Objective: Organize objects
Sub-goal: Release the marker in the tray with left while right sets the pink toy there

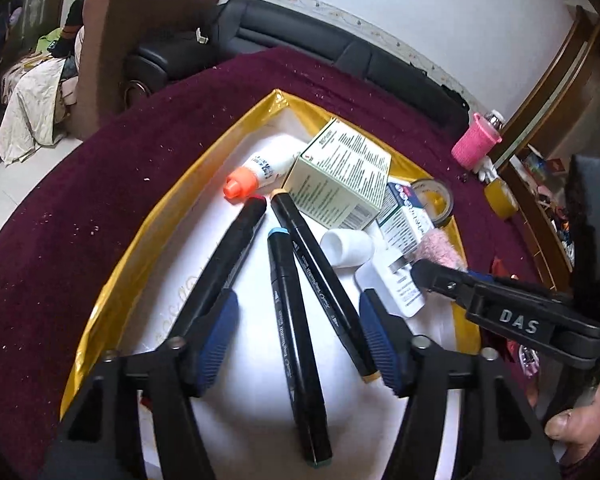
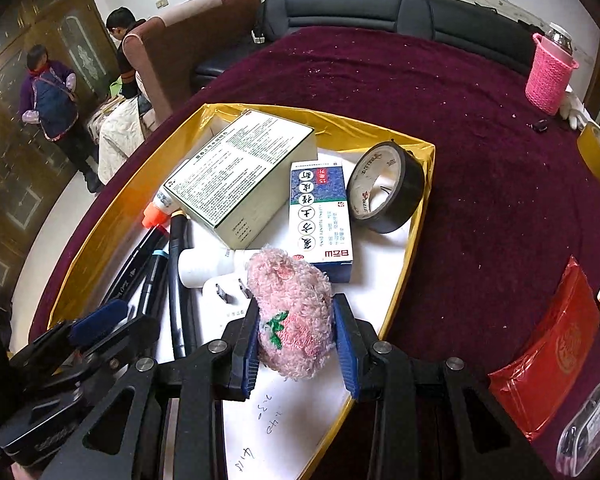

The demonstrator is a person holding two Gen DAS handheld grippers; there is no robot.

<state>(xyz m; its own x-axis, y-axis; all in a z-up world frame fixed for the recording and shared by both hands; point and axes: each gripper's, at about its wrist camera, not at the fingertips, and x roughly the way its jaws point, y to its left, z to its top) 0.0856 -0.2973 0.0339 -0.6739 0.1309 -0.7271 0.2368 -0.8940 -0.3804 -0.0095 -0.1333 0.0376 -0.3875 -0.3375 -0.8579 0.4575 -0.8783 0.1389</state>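
A gold-walled tray [image 2: 426,184] with a white floor sits on a worktop [image 2: 480,160] covered in dark red cloth.

At the tray's left lie three black markers [image 1: 288,320], fanned out side by side; the left claw [image 1: 296,344] hangs over them with its jaws apart, gripping nothing, the blue-capped marker [image 1: 278,236] and the tan-capped one [image 1: 278,193] lying between its pads. Beyond the marker tips is a white glue bottle [image 1: 266,166] with an orange cap, partly tucked under a large green-and-white box [image 2: 240,176].

A small white bottle [image 2: 204,266] lies on its side just in front of that box, touching a white plug [image 2: 224,304] with its prongs up. To the right, a blue-and-white box [image 2: 320,216] lies flat beside the big box, and a roll of black tape [image 2: 384,188] leans in the tray's far right corner.

The right claw [image 2: 296,340] is clamped on a fluffy pink pad [image 2: 292,312] with a stitched strawberry, held over the plug and near the blue box.

Outside the tray, on the cloth to the right, stand a bottle in a pink knitted sleeve [image 2: 550,76], a roll of yellow tape [image 2: 598,152] and a red packet [image 2: 552,360].
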